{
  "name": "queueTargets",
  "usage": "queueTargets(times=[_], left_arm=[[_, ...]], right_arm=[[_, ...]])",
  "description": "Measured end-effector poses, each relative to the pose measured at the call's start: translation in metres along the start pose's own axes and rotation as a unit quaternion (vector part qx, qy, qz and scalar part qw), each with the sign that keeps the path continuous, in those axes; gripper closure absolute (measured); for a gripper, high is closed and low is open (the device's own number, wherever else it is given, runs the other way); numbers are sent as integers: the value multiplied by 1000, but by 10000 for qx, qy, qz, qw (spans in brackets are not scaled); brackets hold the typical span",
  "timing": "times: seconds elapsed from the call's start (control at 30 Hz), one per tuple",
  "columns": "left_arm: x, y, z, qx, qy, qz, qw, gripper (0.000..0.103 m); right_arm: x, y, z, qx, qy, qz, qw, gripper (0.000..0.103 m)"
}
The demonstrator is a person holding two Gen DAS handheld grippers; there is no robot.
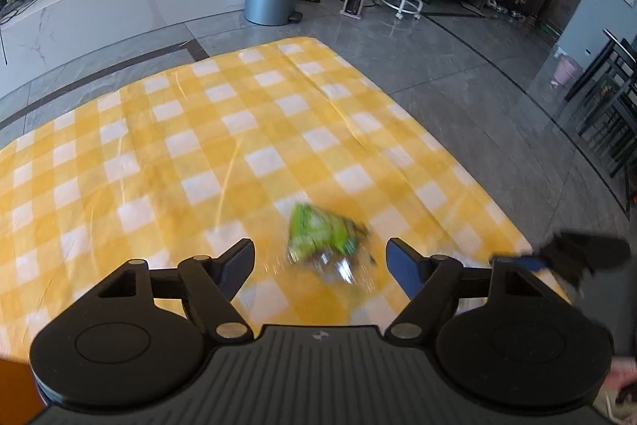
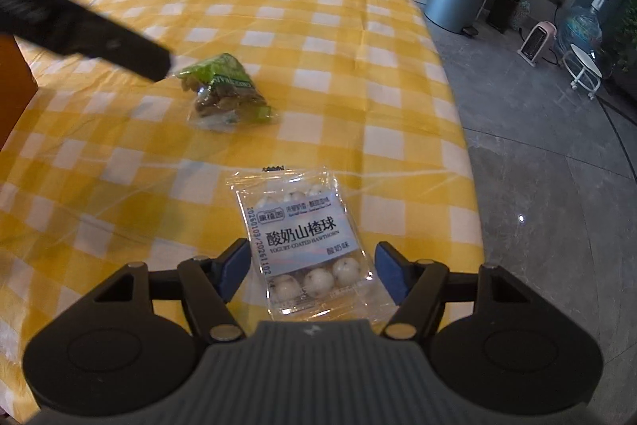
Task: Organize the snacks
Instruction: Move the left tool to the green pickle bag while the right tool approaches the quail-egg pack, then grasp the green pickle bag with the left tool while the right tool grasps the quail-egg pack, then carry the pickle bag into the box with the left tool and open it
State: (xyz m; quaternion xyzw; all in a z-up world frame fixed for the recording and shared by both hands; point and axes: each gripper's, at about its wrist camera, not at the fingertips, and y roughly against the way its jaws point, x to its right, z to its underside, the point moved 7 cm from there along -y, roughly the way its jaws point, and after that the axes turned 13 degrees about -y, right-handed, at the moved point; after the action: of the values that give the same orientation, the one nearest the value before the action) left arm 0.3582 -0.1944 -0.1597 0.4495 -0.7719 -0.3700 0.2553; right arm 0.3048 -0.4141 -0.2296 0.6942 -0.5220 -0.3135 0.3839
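Left claw [image 1: 320,265] was released, hovering over the blurred green-and-clear crinkled snack bag [image 1: 324,239] lying on the yellow-checked table [image 1: 159,146]. Right claw [image 2: 312,269] straddled the clear packet of white yogurt-coated hawthorn balls [image 2: 306,237]; grip unclear.

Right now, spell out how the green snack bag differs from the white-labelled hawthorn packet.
The green snack bag is crumpled and puffy; the hawthorn packet lies flat. The green bag sits farther out on the checked cloth; the packet lies between the right gripper fingers, unpinched. Both have clear windows.
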Motion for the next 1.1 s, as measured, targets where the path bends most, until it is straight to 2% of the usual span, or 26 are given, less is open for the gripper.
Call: queueTargets(times=[0.13, 0.3, 0.4, 0.53, 0.63, 0.77, 0.87, 1.1], left_arm=[[-11, -20, -8, -41, 232, 185, 9996, 22], [-6, -42, 13, -529, 255, 251, 9980, 29], [-7, -47, 25, -672, 439, 365, 9961, 44], [-2, -40, 29, -657, 402, 440, 9961, 54], [5, -32, 36, -671, 266, 402, 9966, 57], [13, -17, 51, -645, 380, 491, 9960, 58], [20, -2, 60, -558, 336, 411, 9970, 62], [23, 35, 86, -552, 638, 370, 9957, 63]], right_arm=[[-7, -3, -2, 29, -40, -90, 9999, 35], [-8, -5, -4, 19, -102, -171, 9998, 35], [-9, -6, -5, 29, -82, -181, 9998, 35], [-10, -5, -4, 86, -88, -155, 9998, 36], [-12, -3, -2, 135, -81, -140, 9998, 38], [-15, 3, 1, 183, -160, -212, 9995, 40], [-21, 10, 5, 230, -183, -260, 9992, 41], [-38, 23, 24, 69, -161, -356, 9992, 43]])
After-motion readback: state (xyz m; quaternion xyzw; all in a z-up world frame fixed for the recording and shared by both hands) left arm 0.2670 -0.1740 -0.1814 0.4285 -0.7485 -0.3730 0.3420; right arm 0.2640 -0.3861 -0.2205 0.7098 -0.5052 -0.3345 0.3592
